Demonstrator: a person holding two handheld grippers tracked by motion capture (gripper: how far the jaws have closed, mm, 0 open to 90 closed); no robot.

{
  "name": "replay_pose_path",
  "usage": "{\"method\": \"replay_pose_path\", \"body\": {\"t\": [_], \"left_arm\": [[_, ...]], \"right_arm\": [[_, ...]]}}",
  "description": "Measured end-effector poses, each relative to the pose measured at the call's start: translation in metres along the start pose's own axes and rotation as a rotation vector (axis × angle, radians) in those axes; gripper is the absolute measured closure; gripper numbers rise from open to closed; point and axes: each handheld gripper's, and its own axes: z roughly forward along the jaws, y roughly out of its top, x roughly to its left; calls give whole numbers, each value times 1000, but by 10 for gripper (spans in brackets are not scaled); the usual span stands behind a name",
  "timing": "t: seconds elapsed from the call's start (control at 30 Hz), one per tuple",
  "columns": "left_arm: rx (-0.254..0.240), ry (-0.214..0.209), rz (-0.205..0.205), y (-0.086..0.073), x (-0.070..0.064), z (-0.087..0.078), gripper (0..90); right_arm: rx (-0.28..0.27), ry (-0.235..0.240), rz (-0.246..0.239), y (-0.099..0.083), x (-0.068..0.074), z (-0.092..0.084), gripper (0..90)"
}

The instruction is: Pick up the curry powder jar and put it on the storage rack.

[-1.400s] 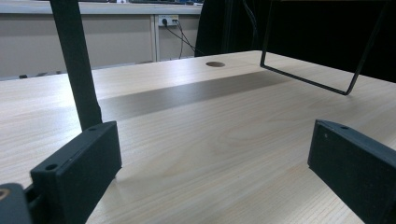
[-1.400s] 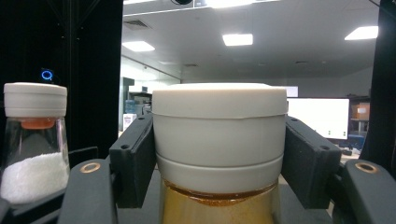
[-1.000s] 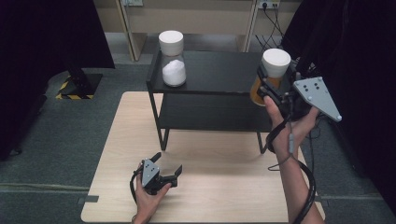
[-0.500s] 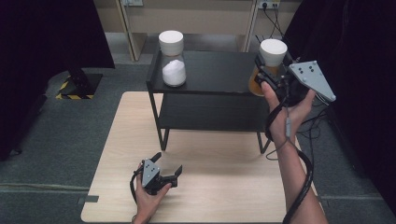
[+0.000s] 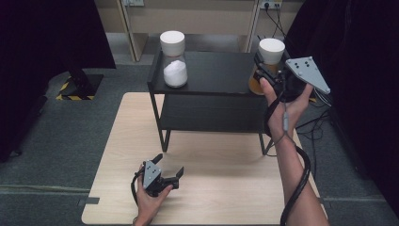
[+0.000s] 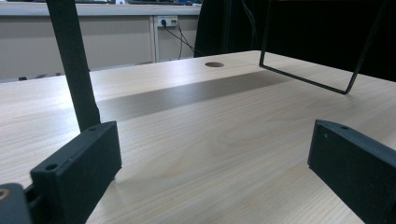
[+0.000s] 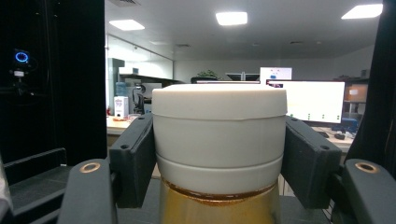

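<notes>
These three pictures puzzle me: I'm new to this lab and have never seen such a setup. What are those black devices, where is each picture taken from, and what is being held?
A person at a wooden table holds a hand-operated gripper in each hand; there is no robot arm. The high view looks down from above the person's side.

The left gripper rests low on the table, its fingers open with nothing between them. Its own camera looks along them across the bare wood toward the legs of a black shelf.

The right gripper is raised at the shelf's right end. Its camera shows its fingers shut on the white lid of a jar with amber contents.

A second white-lidded jar with white powder stands on the shelf's top at the left.
</notes>
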Motion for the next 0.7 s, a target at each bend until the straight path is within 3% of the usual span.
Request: {"method": "replay_pose_path", "body": {"t": [0.33,0.7], "left_arm": [[1,1,3,0,0,0,18],[-1,0,1,0,0,0,17]], "right_arm": [[-9,-3,-14,-3,-2,0,331],[10,-5,-32,-6,1,3,228]]}}
